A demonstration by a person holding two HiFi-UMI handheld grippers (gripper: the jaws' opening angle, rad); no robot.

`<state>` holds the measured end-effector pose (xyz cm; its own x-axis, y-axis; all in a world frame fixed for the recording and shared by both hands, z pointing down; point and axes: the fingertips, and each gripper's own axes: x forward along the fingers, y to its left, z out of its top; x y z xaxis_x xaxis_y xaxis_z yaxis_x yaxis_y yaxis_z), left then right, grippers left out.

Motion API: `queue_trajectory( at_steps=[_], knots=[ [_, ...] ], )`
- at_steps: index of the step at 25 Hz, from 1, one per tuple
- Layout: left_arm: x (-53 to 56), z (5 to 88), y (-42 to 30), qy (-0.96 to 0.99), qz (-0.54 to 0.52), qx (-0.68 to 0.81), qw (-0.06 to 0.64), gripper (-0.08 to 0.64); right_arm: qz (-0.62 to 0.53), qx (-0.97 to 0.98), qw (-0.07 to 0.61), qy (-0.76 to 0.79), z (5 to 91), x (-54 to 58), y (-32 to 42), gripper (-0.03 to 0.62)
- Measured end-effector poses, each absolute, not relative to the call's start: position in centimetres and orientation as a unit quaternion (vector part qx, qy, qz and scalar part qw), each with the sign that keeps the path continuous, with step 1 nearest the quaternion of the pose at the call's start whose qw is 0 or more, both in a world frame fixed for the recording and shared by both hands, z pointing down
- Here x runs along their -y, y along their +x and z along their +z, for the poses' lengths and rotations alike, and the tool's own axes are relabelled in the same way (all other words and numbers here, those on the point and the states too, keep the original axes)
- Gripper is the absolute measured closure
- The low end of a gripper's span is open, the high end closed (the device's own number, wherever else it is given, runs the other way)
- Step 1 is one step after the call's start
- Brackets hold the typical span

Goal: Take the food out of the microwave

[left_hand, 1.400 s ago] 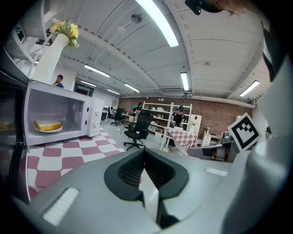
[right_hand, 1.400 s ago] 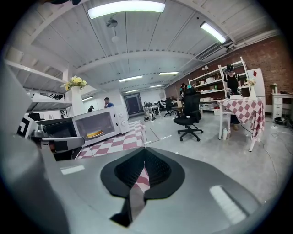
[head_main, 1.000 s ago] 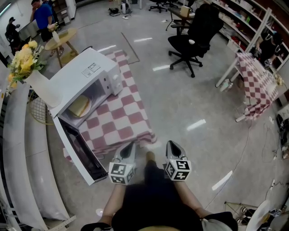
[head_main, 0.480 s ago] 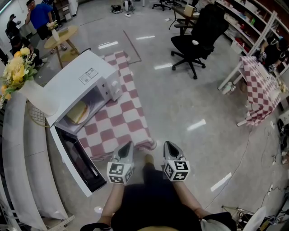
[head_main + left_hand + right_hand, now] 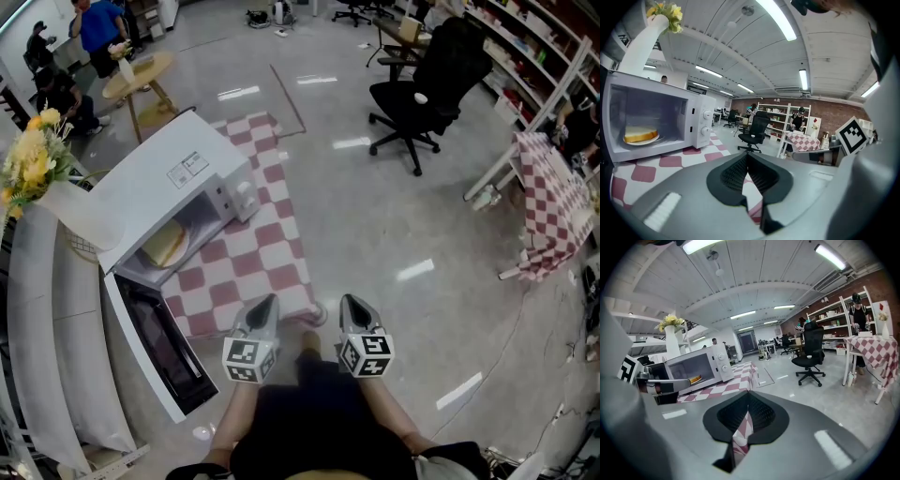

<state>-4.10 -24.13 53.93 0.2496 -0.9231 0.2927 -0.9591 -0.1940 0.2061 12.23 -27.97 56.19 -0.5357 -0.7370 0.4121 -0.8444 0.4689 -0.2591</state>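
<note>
A white microwave (image 5: 164, 192) stands on a table with a red and white checked cloth (image 5: 267, 258). Its door (image 5: 150, 342) hangs wide open towards me. Inside lies a yellow piece of food on a plate (image 5: 165, 247), also seen as the food (image 5: 641, 136) in the left gripper view and the food (image 5: 695, 379) in the right gripper view. My left gripper (image 5: 266, 304) is shut and empty by the cloth's near corner. My right gripper (image 5: 348, 302) is shut and empty beside it, over the floor. Both grippers are well short of the microwave.
A white vase with yellow flowers (image 5: 37, 164) stands left of the microwave, beside a curved white counter (image 5: 37, 319). A black office chair (image 5: 431, 80) is at the far right, a second checked table (image 5: 553, 202) at the right edge. People stand by a round wooden table (image 5: 139, 75).
The table and microwave have slid nearer in the head view. The cloth's near corner now reaches my left gripper's tip. Both grippers stay shut and side by side.
</note>
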Motion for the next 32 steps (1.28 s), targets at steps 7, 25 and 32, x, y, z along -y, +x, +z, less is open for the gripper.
queue_trajectory(
  at_steps=[7,25,32],
  knots=[
    [26.8,54.0,-4.6,0.758,0.044,0.627,0.172,0.552,0.222,0.857,0.127,0.449,56.8,31.0,11.7,0.592],
    [28.5,55.0,-6.3,0.717,0.038,0.674,0.173,0.552,0.212,0.887,0.131,0.39,57.6,35.1,9.1,0.592],
    [28.2,54.9,-6.7,0.71,0.042,0.683,0.166,0.552,0.215,0.891,0.132,0.378,57.8,35.3,8.4,0.591]
  ],
)
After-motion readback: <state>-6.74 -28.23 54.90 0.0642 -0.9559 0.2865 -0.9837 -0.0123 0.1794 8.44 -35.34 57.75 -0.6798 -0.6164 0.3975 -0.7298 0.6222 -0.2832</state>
